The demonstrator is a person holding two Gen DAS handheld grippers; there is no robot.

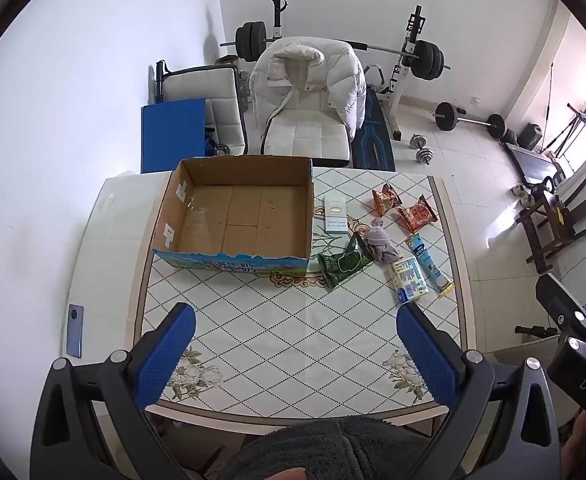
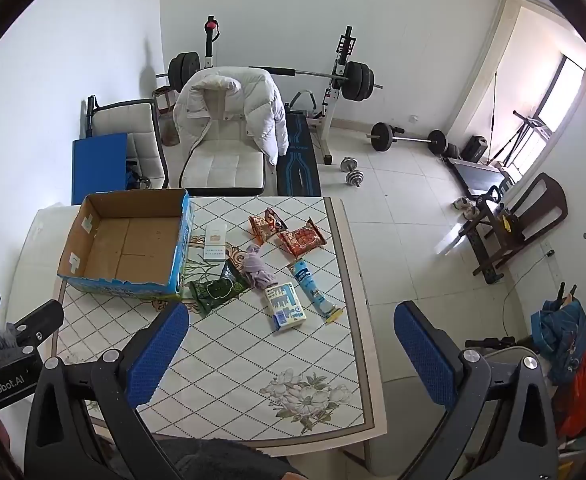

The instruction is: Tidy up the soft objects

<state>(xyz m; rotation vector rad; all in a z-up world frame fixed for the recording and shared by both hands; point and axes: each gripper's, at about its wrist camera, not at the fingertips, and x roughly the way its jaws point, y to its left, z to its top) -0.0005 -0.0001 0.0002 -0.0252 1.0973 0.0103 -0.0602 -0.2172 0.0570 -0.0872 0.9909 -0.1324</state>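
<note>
An open cardboard box stands empty on the patterned table. To its right lie a green snack bag, a purple cloth, two orange snack bags, a white pack, a small white-blue carton and a blue tube. My left gripper is open and empty above the table's near edge. My right gripper is open and empty, near the table's right front.
A chair with a white puffy jacket stands behind the table. A phone lies on the white surface at the left. Weights and a barbell rack stand on the floor behind. A wooden chair is at the right.
</note>
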